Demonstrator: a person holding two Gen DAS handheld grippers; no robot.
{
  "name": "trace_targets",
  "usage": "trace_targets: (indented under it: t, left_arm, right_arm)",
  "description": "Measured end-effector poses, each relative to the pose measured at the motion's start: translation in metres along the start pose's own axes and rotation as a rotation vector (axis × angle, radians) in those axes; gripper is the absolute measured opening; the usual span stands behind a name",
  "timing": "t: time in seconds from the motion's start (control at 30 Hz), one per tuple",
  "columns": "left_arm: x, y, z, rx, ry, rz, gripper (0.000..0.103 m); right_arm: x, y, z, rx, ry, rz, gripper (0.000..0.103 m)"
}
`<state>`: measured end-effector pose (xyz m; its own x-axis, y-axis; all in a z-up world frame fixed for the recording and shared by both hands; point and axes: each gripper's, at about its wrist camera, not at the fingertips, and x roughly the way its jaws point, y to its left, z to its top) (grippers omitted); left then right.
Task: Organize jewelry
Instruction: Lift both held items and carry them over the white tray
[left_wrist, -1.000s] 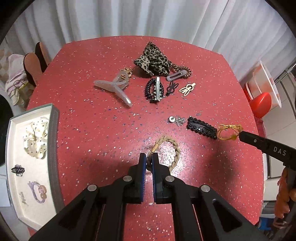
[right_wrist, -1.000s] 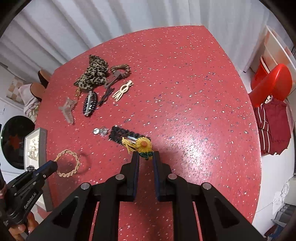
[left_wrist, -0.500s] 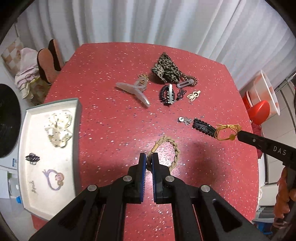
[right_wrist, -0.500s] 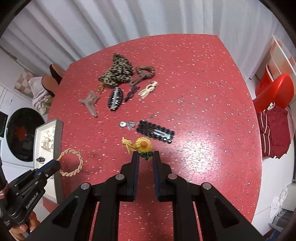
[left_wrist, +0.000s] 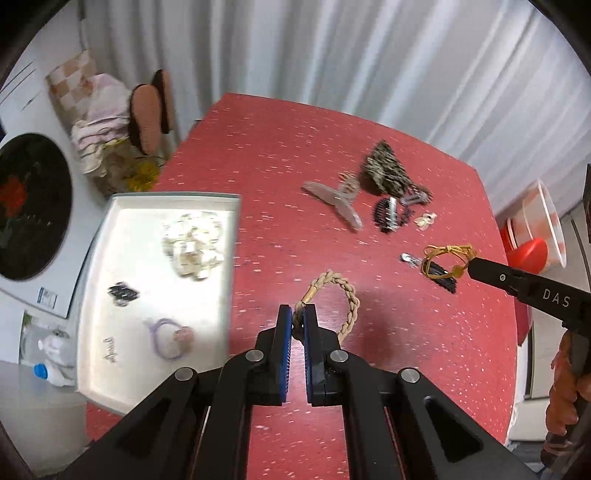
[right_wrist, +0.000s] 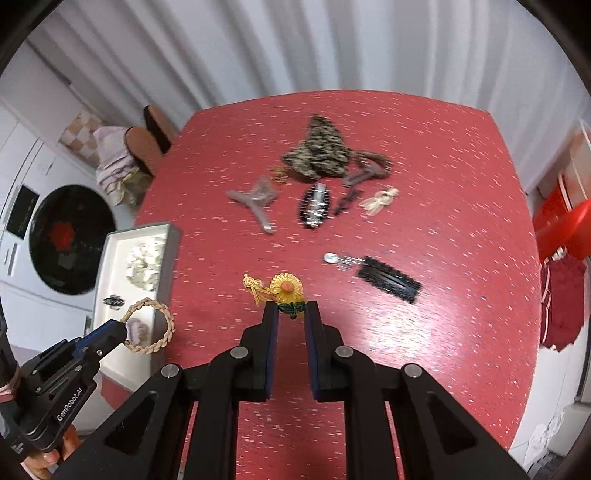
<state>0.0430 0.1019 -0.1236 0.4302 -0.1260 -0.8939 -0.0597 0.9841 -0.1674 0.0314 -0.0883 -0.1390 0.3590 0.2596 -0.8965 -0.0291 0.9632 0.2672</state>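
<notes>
My left gripper is shut on a tan braided bracelet and holds it above the red table, near the white tray; the bracelet also shows in the right wrist view. My right gripper is shut on a yellow sunflower hair tie and holds it above the table; the tie also shows in the left wrist view. The tray holds a white scrunchie, a small black clip and a purple hair tie.
On the red table lie a leopard scrunchie, a grey claw clip, a black comb clip, a cream clip, a black beaded barrette and a small earring. A washing machine stands left.
Both grippers have risen and swung left with their items. The tray has come closer to the left gripper, and the sunflower tie has lifted off beside the black barrette.
</notes>
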Motion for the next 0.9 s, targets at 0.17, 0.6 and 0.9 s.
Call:
trace_targets:
  t: [0.17, 0.6, 0.9]
  left_arm:
    - [-0.012, 0.037, -0.006, -0.066, -0.017, 0.035, 0.008]
    - [-0.026, 0.127, -0.034, -0.220, -0.023, 0.124, 0.008]
    - [-0.005, 0.172, -0.051, -0.286, 0.012, 0.172, 0.008]
  right_arm:
    - [0.005, 0.041, 0.006, -0.070, 0.007, 0.033, 0.015]
    - [0.034, 0.149, 0.006, -0.253, 0.061, 0.118, 0.015]
    - [0.075, 0.205, -0.006, -0.336, 0.130, 0.159, 0.015]
